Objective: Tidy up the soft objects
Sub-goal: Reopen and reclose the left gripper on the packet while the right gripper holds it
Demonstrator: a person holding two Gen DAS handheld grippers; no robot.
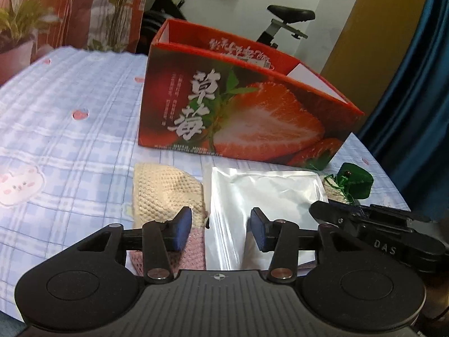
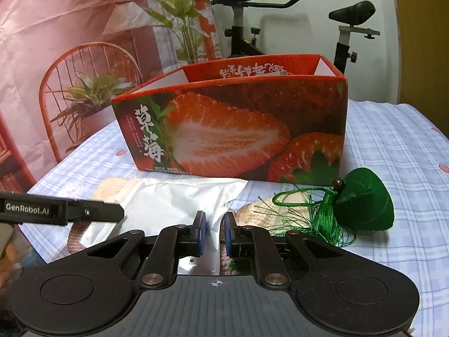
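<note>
The right tongs (image 2: 214, 231) pinch the white pouch's (image 2: 179, 199) near edge at lower centre; the left tongs (image 1: 221, 230) gape above it.

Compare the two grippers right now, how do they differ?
The left gripper stands wide open, while the right gripper is nearly closed, with only a narrow gap. The left gripper's fingers straddle the edge where the knit piece meets the white pouch; the right gripper's fingers sit over the pouch's near edge, though whether they pinch it is unclear. Both point toward the strawberry box.
</note>
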